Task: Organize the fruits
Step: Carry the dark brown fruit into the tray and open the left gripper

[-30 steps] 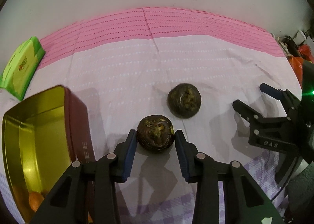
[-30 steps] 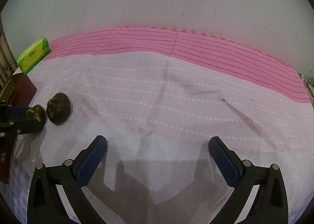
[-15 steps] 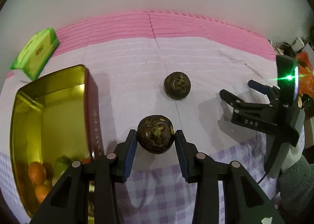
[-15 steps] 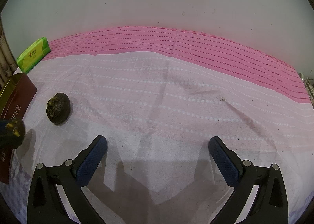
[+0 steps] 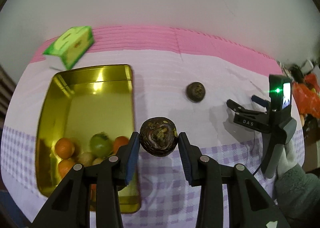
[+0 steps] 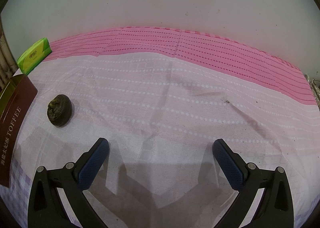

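Observation:
My left gripper [image 5: 158, 141] is shut on a dark brown round fruit [image 5: 158, 136] and holds it in the air just right of an open gold tin [image 5: 88, 96]. The tin holds several small orange and green fruits [image 5: 100, 146] at its near end. A second dark brown fruit [image 5: 196, 92] lies on the cloth; it also shows in the right wrist view [image 6: 59, 110] beside the tin's maroon "TOFFEE" side [image 6: 14, 126]. My right gripper [image 6: 160, 158] is open and empty above the cloth; it also shows in the left wrist view [image 5: 246, 104].
A green tissue pack [image 5: 70, 48] lies at the back left, behind the tin, and shows in the right wrist view [image 6: 33, 56]. A pink and white cloth [image 6: 180, 92] covers the table. Orange clutter [image 5: 308, 96] sits off the right edge.
My left gripper has lifted the brown fruit off the cloth and carried it back and left toward the tin. The right gripper has not moved.

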The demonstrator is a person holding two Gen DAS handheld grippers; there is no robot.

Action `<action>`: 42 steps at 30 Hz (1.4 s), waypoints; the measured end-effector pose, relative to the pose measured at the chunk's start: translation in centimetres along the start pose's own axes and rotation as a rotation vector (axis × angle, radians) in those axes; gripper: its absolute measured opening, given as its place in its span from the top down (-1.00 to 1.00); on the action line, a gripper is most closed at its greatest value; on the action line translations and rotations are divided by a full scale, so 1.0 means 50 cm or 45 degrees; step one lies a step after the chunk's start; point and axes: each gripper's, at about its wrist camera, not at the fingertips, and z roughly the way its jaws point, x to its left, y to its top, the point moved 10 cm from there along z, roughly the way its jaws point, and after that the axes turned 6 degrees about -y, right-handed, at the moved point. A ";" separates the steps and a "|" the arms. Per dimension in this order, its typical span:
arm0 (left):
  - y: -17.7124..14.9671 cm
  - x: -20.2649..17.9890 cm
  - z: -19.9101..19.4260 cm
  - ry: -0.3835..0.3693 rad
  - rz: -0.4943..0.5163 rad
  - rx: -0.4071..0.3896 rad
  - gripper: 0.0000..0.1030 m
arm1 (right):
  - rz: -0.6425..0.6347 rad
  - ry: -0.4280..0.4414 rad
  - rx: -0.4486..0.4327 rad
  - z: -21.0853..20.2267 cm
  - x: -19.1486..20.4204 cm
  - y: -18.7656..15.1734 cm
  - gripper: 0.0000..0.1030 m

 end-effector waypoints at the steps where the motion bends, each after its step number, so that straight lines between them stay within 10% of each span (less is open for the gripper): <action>1: 0.000 0.010 -0.010 0.002 -0.017 -0.008 0.31 | 0.000 0.000 0.000 0.000 0.000 0.000 -1.00; 25: -0.064 0.258 -0.078 0.203 -0.302 -0.041 0.31 | 0.001 -0.001 -0.001 0.000 0.000 -0.001 -1.00; 42: -0.103 0.234 -0.028 0.145 -0.285 0.043 0.31 | 0.001 -0.001 -0.002 0.001 0.001 -0.002 -1.00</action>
